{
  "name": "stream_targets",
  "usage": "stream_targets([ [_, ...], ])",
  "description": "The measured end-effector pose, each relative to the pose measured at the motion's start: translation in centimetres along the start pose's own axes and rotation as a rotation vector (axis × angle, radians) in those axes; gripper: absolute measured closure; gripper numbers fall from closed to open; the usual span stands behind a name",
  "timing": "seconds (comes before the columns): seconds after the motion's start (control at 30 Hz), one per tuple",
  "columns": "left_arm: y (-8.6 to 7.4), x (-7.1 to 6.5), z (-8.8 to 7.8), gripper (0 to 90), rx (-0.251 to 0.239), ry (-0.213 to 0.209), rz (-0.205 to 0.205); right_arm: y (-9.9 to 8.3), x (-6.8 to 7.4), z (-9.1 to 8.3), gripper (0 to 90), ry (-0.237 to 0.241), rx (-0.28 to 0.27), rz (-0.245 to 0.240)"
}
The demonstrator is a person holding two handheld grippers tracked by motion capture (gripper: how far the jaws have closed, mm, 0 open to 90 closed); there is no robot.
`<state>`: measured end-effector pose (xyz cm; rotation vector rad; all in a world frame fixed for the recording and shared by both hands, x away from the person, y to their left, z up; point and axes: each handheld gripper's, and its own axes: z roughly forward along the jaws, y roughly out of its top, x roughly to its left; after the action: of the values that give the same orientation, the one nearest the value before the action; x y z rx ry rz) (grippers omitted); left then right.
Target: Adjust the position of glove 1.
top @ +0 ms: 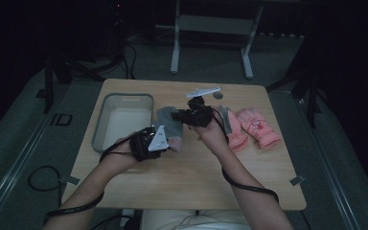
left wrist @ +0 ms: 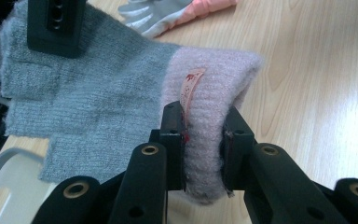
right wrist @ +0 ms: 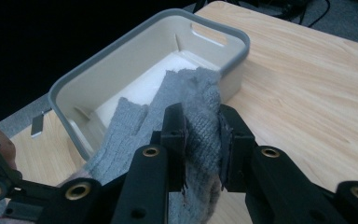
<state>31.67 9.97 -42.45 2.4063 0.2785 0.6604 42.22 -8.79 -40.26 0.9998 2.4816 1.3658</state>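
Observation:
A grey knit glove with a pale pink cuff hangs between my two grippers above the wooden table. My left gripper is shut on the pink cuff; its jaws squeeze the cuff from both sides. My right gripper is shut on the grey finger end of the same glove. In the left gripper view the right gripper's finger presses on the grey fingers at top left. The glove is held just right of the grey bin.
The bin is white inside, with a handle slot in its far wall. A pair of pink gloves lies right of my right hand, with a grey glove beside them. A small dark disc sits near the table's far edge.

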Motion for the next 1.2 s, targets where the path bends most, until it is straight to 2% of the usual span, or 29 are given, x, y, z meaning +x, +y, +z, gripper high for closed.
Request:
stream_targets([
  [0.07, -0.3, 0.7, -0.7, 74.8, 0.011, 0.005, 0.004, 0.5, 0.3, 0.3, 75.0, -0.002, -0.003, -0.007],
  [0.2, -0.6, 1.0, -1.0, 74.8, 0.014, 0.015, 0.008, 1.1, 0.8, 0.8, 75.1, 0.001, -0.011, -0.014],
  [0.23, -1.1, 1.5, -1.5, 74.7, 0.023, 0.022, 0.014, 1.6, 1.1, 1.2, 75.1, 0.004, -0.01, -0.017],
  [0.43, -2.6, 2.4, -2.1, 74.7, 0.027, 0.022, 0.015, 2.5, 1.6, 2.8, 75.0, 0.034, -0.016, -0.003],
  [0.47, -3.4, 2.8, -2.4, 74.6, 0.025, 0.025, 0.011, 2.7, 1.8, 3.1, 75.0, 0.038, -0.017, -0.005],
  [0.63, -5.3, 3.7, -2.8, 74.6, 0.033, 0.037, -0.005, 3.5, 2.4, 4.7, 75.0, 0.056, -0.014, -0.002],
  [0.7, -5.9, 4.0, -2.9, 74.5, 0.049, 0.048, -0.001, 3.9, 2.8, 5.6, 75.0, 0.06, -0.008, -0.005],
  [1.03, -9.1, 5.4, -3.6, 74.6, 0.12, 0.063, -0.037, 5.4, 4.6, 10.1, 75.0, 0.088, 0.02, -0.006],
  [1.2, -10.1, 6.2, -3.3, 74.5, 0.156, 0.05, -0.055, 5.8, 5.1, 12.0, 75.0, 0.091, 0.027, -0.003],
])
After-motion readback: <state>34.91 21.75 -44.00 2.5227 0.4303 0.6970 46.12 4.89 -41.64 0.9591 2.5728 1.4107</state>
